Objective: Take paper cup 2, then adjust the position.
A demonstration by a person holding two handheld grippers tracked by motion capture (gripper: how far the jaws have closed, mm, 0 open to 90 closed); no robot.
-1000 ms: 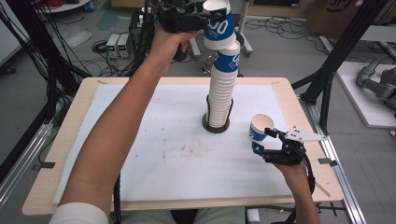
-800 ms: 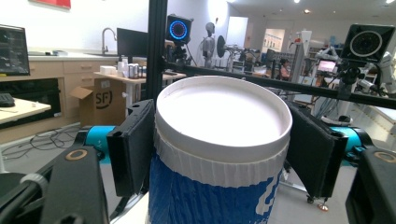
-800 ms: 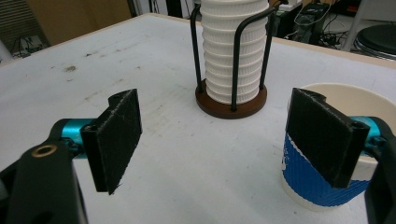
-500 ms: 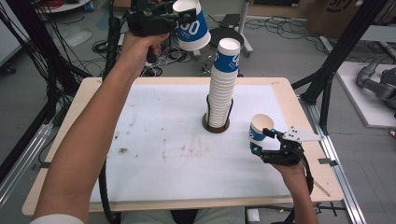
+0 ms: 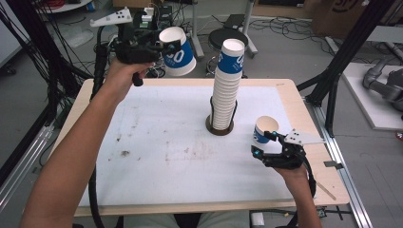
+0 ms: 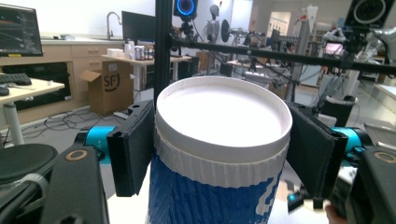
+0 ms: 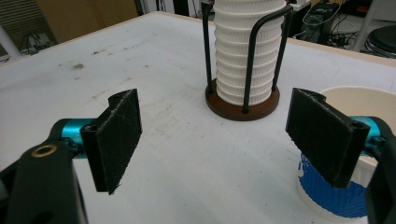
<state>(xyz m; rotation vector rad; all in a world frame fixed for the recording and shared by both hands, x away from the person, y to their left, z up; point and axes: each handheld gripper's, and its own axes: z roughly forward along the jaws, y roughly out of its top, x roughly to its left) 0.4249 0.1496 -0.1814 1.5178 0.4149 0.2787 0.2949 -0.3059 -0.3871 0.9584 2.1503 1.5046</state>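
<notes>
High view: one cup lifted clear of the stack, one already set down.

The left gripper (image 5: 159,46) pinches a blue-and-white paper cup (image 5: 178,51) at about 11 o'clock, high beyond the table's (image 5: 142,137) far edge; its jaws press against the cup's sides just under the rim. The stack of cups (image 5: 227,85) stands in its wire holder (image 5: 221,127) near the table's centre. A second cup (image 5: 264,130) stands upright at about 3 o'clock, just beside the right gripper (image 5: 268,147), whose jaws are spread and empty. Judging by this, unstacking has barely begun, with most cups left. The cups' white lettering is partly readable, perhaps "90"; a background box reads "SF".
</notes>
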